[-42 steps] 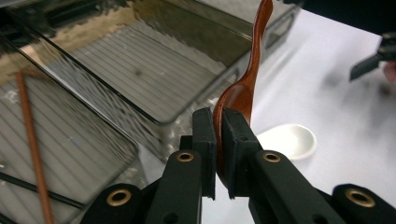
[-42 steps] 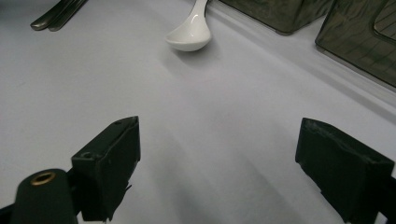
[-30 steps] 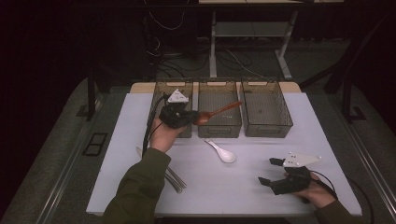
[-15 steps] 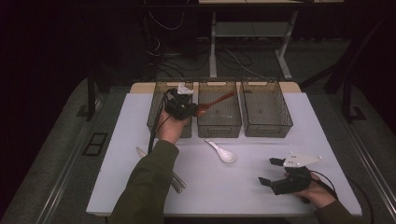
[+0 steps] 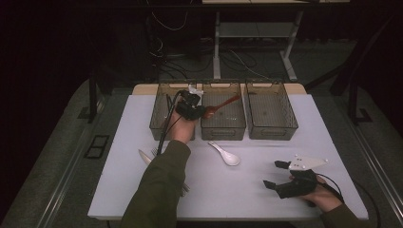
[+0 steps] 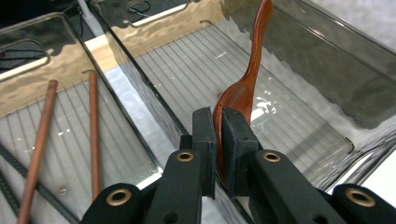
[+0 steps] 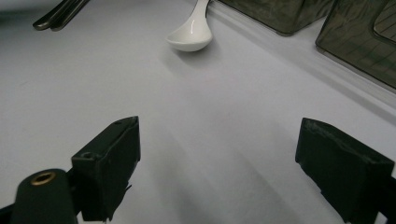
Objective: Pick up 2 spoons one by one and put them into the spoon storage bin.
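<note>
My left gripper (image 5: 191, 108) is shut on the bowl of a reddish wooden spoon (image 5: 222, 104). It hovers at the wall between the left bin (image 5: 158, 121) and the middle bin (image 5: 223, 129). In the left gripper view the pads (image 6: 206, 135) pinch the wooden spoon (image 6: 248, 77) edge-on, and its handle slants out over the middle bin's ribbed floor (image 6: 299, 135). My right gripper (image 5: 276, 175) rests near the table's front right, open and with nothing between its jaws. The right gripper (image 7: 219, 140) faces a white ceramic spoon (image 7: 191, 35) lying on the table.
Three smoky clear bins stand in a row at the back, the right bin (image 5: 272, 129) among them. Two brown chopsticks (image 6: 93, 130) lie in the left bin. The white spoon (image 5: 226, 155) lies mid-table. Metal cutlery (image 5: 146, 156) lies beside the left forearm.
The left gripper has carried the wooden spoon away from the person and to the right, then a little down, so the spoon now reaches over the middle bin. The right gripper has stayed put.
</note>
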